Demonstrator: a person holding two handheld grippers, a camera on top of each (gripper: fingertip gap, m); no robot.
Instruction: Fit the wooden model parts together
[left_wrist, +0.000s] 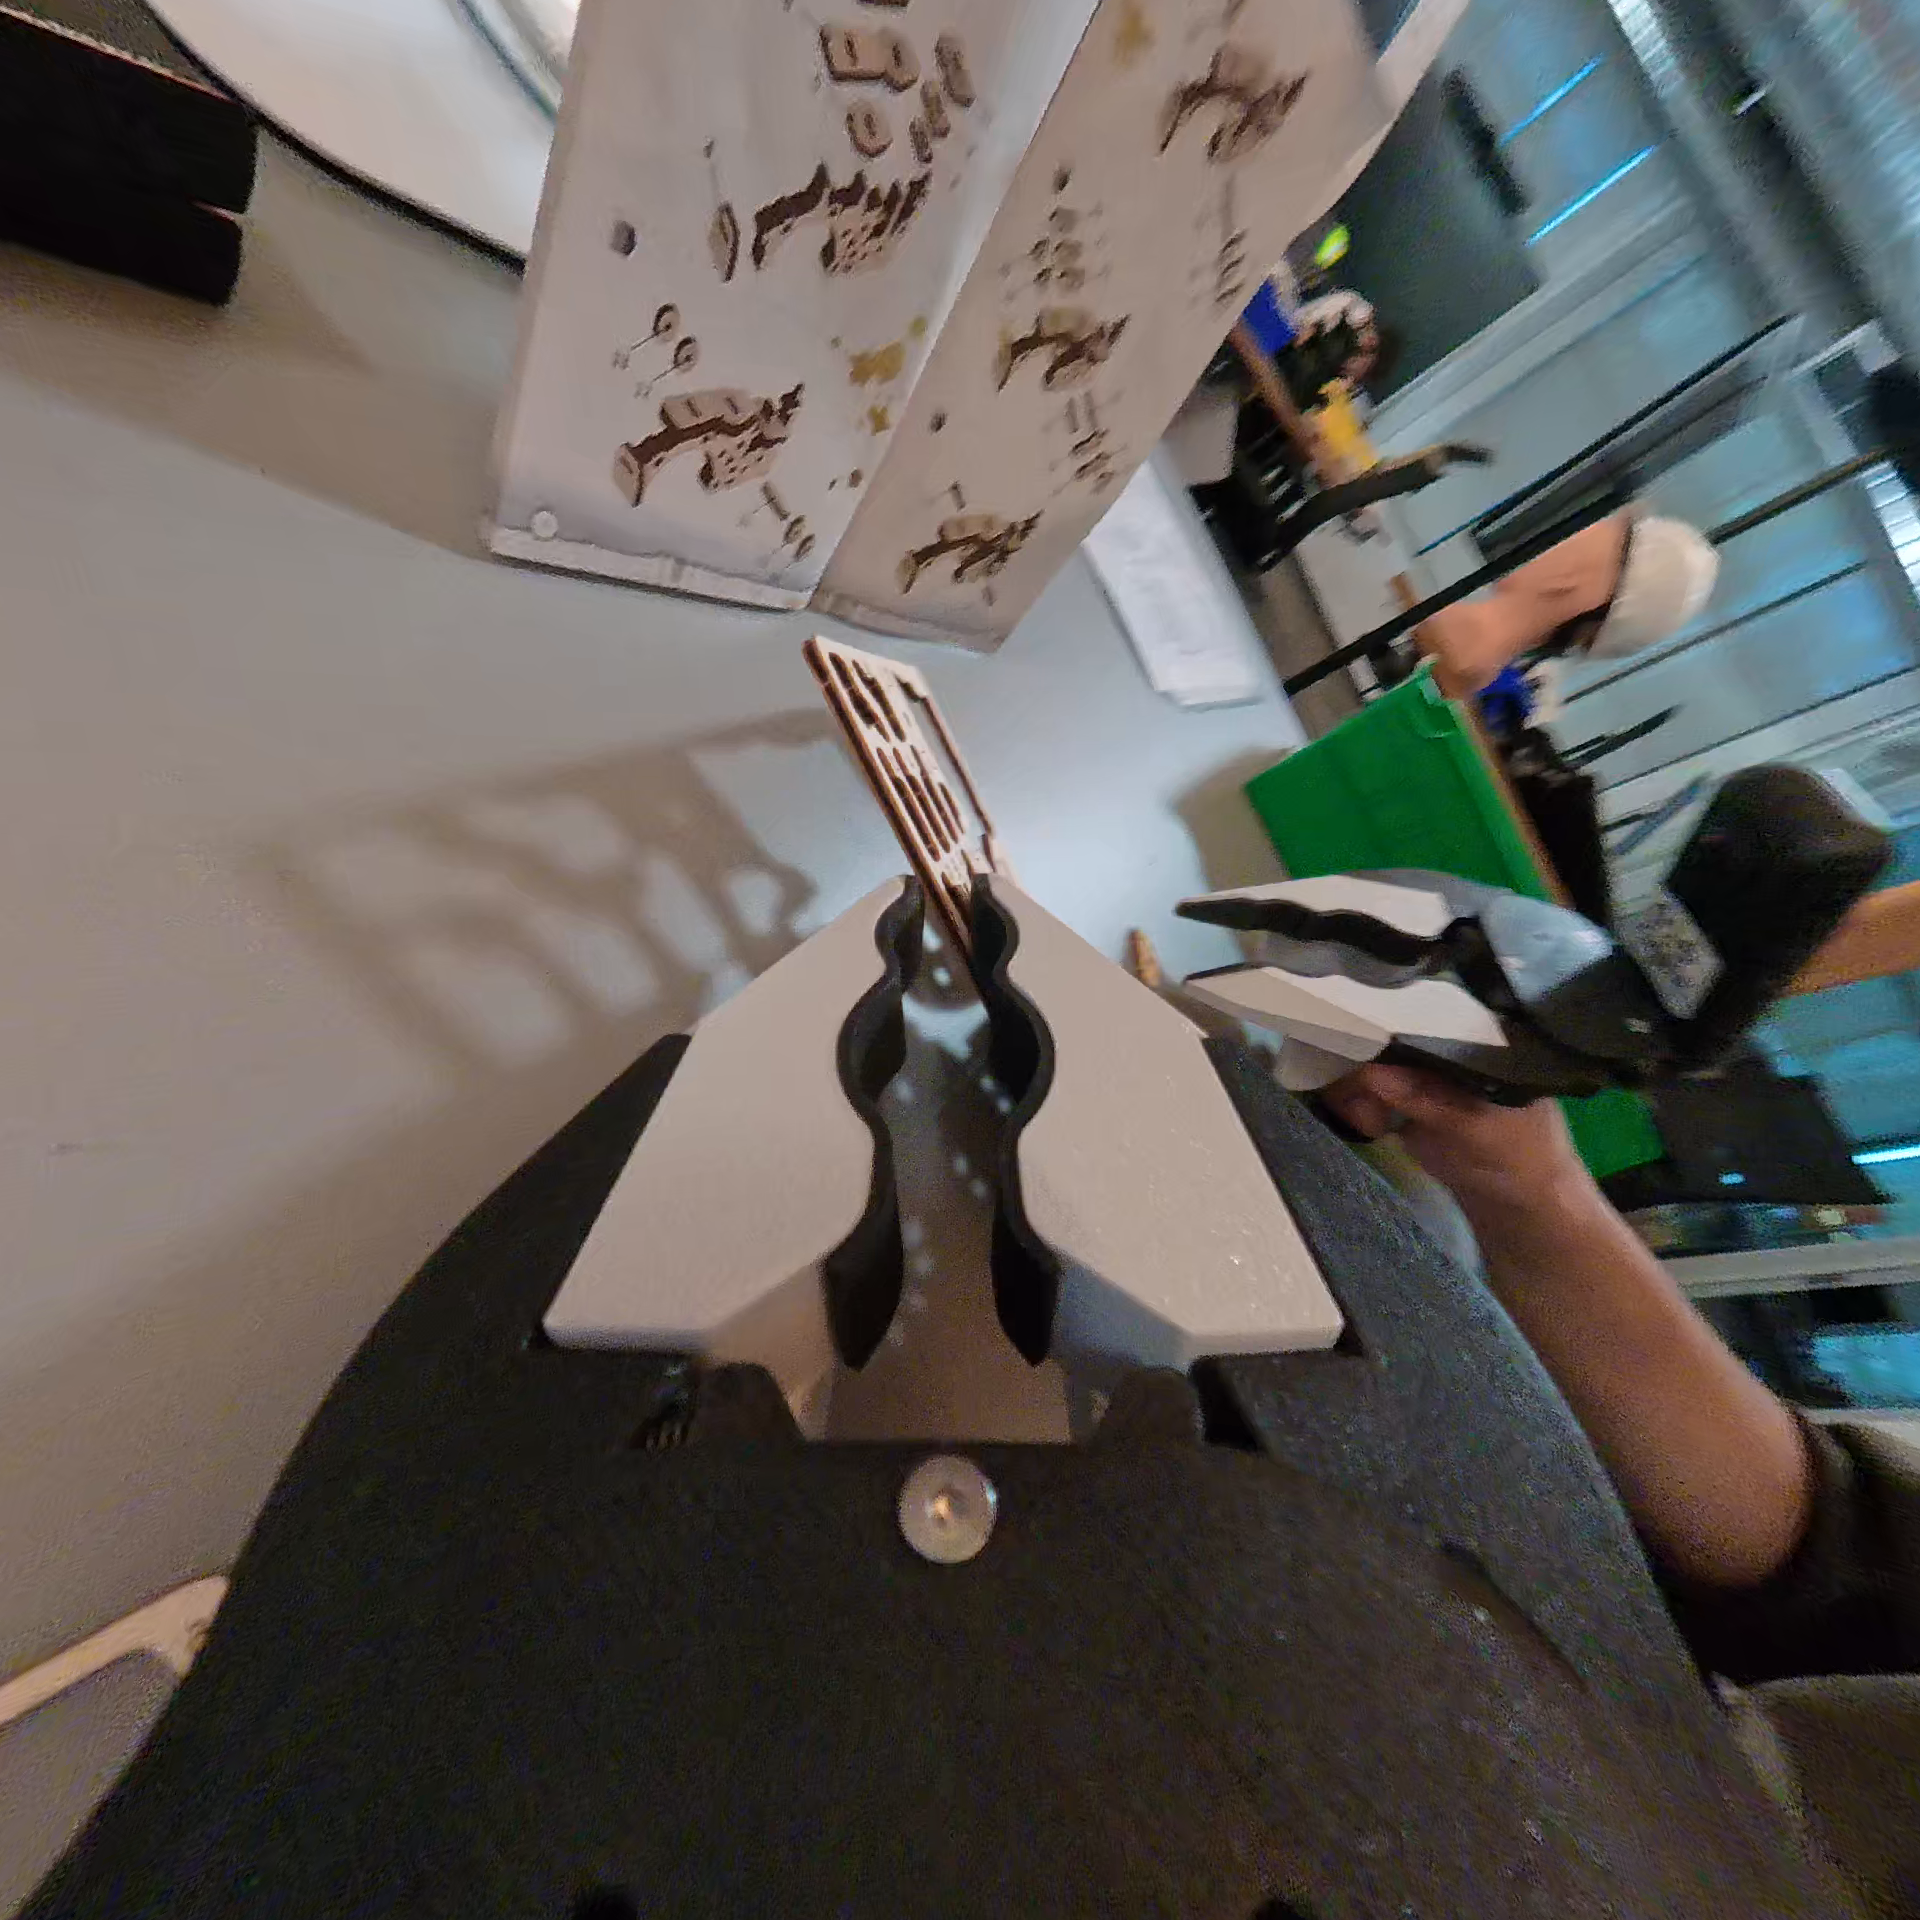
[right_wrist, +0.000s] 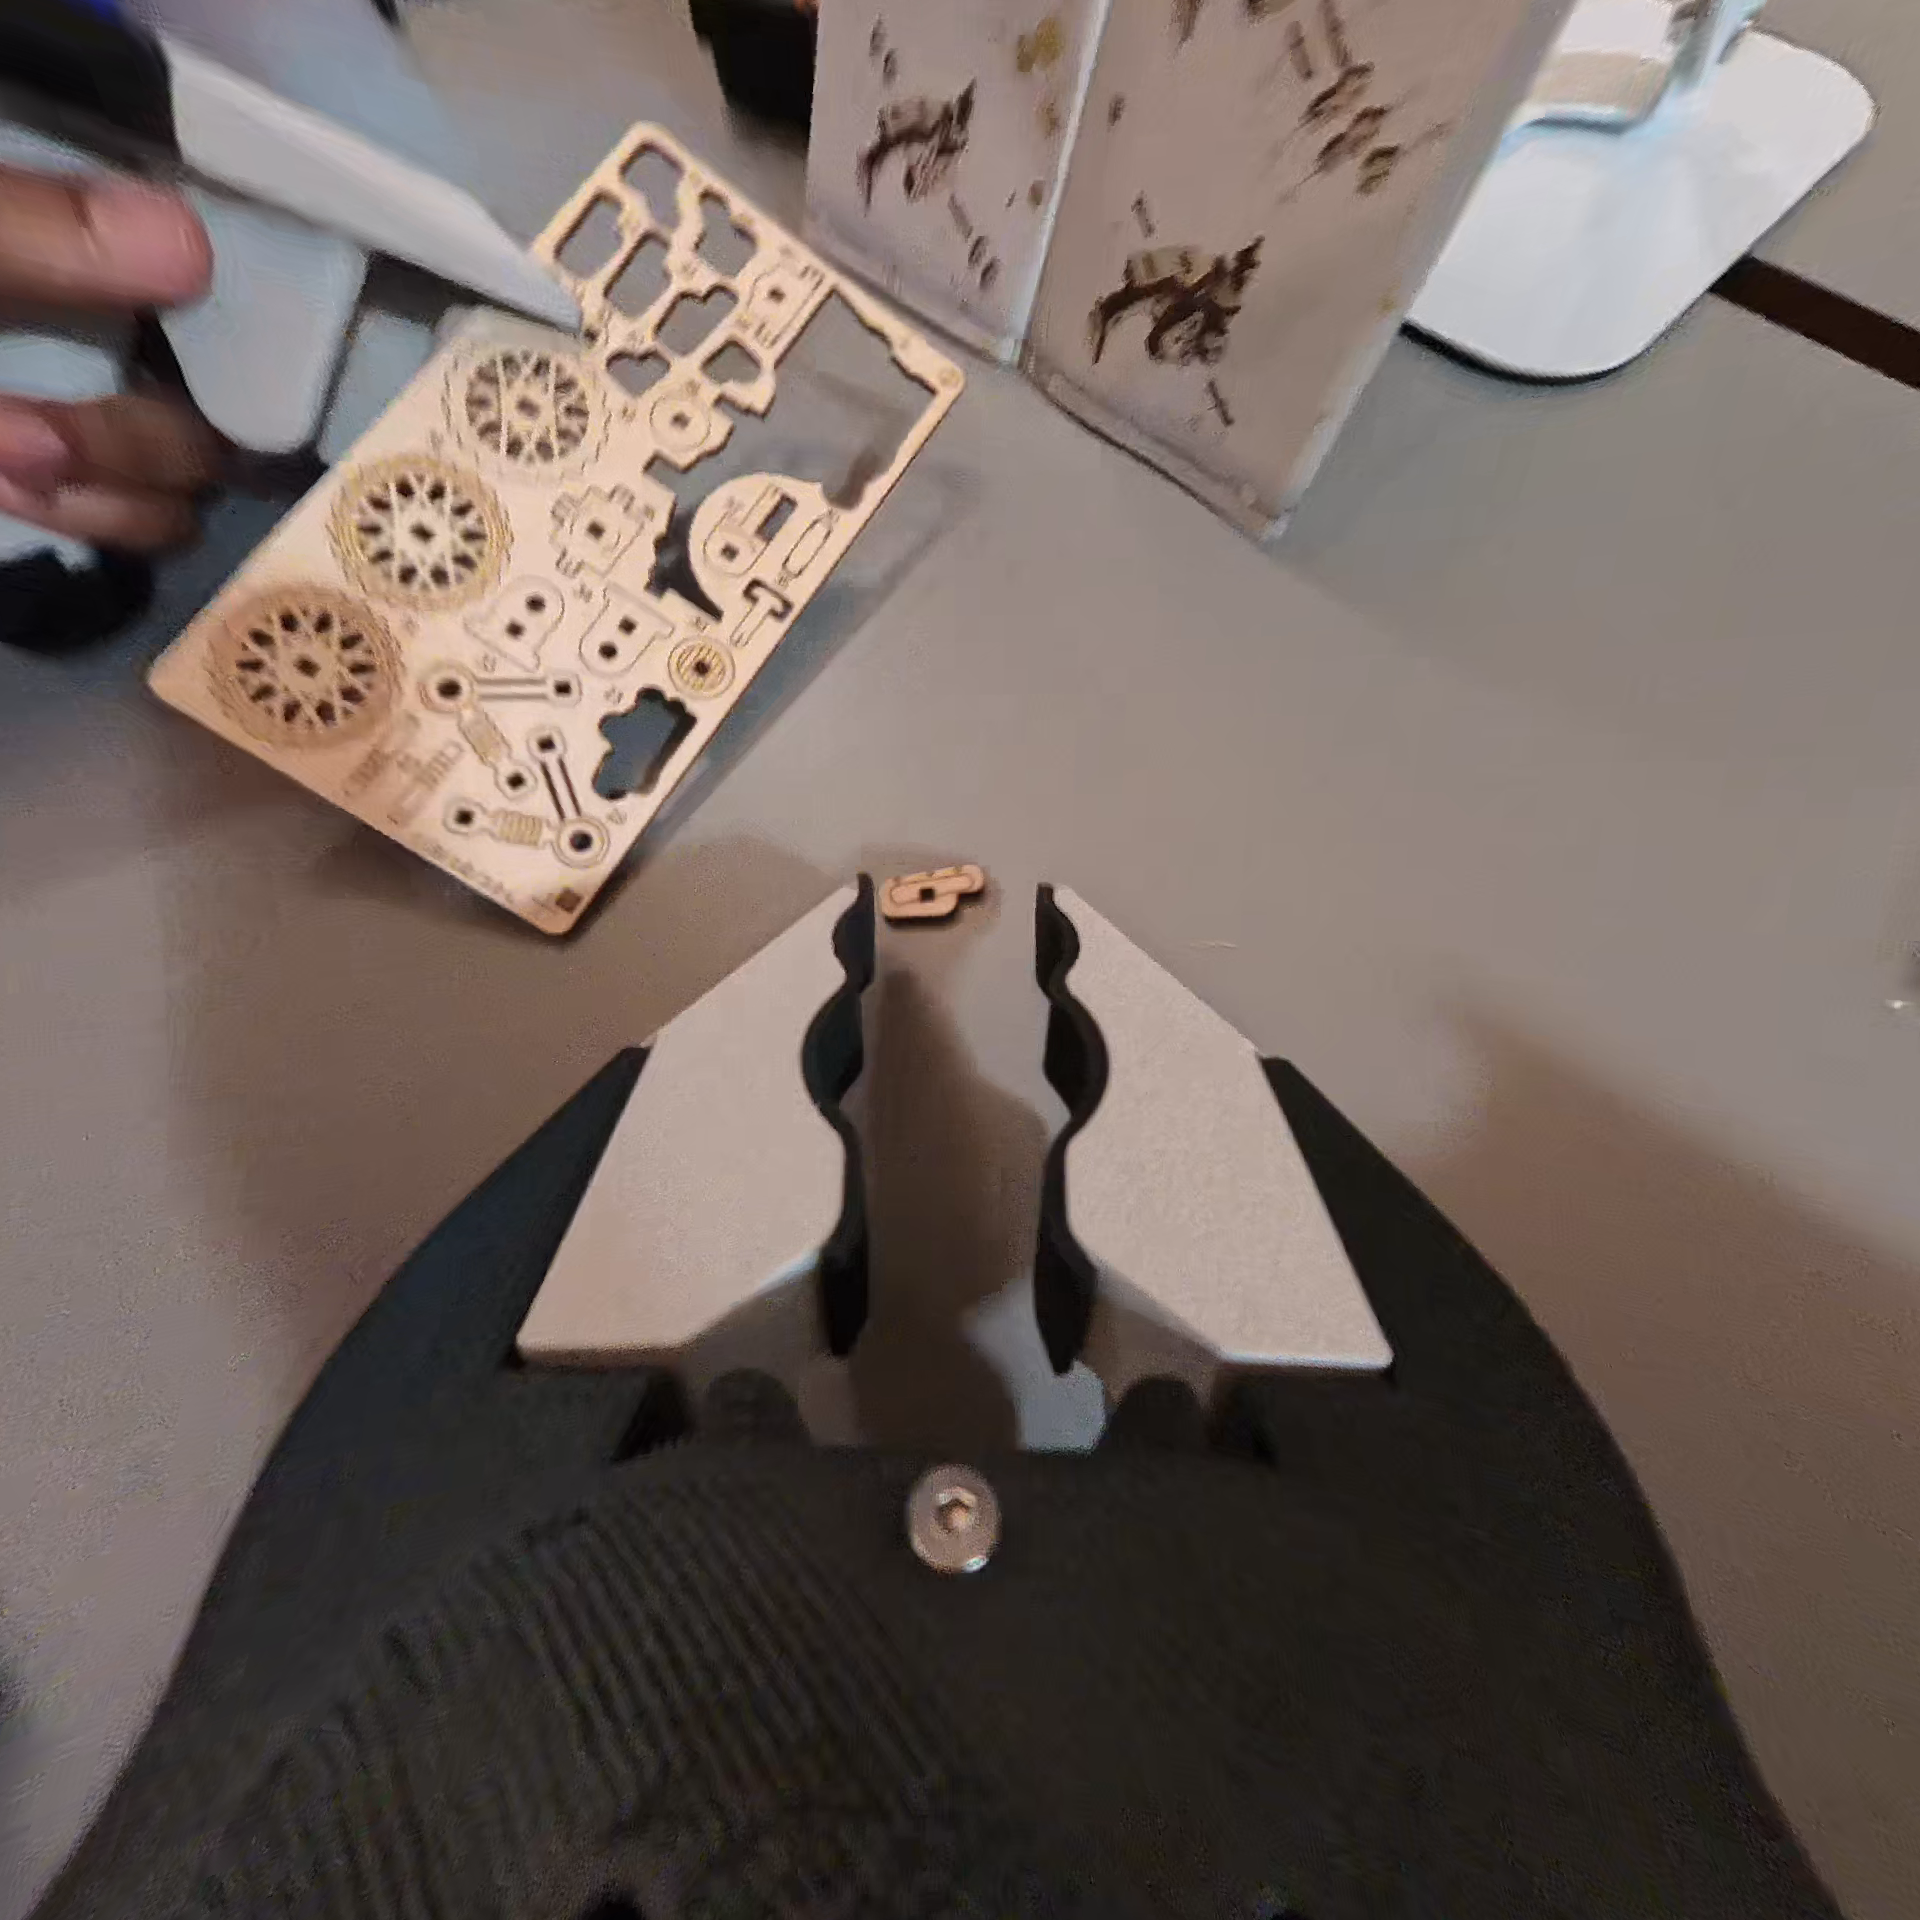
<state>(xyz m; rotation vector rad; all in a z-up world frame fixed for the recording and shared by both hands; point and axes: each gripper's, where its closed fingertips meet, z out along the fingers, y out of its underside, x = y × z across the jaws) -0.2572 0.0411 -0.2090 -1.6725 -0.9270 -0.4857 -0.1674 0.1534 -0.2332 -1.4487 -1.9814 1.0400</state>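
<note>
My left gripper (left_wrist: 948, 894) is shut on the edge of a thin laser-cut wooden sheet (left_wrist: 894, 748), which stands edge-on beyond the fingertips. In the right wrist view the same sheet (right_wrist: 561, 540) hangs tilted above the grey table (right_wrist: 1351, 831), pinched at its far corner by a left finger (right_wrist: 436, 239). It carries wheels, links and several cut-out holes. My right gripper (right_wrist: 953, 888) is open and low over the table. A small loose wooden part (right_wrist: 932, 896) lies flat just beyond its tips, nearer the left pad and untouched. The right gripper also shows in the left wrist view (left_wrist: 1195, 951).
A folded white instruction sheet (right_wrist: 1143, 260) stands upright at the back, also in the left wrist view (left_wrist: 727, 312). A white stand base (right_wrist: 1662, 208) lies behind it. A green bin (left_wrist: 1392, 810) sits at the table's right. A person (left_wrist: 1621, 592) is in the background. About 15 cm separates my left fingertips from my right.
</note>
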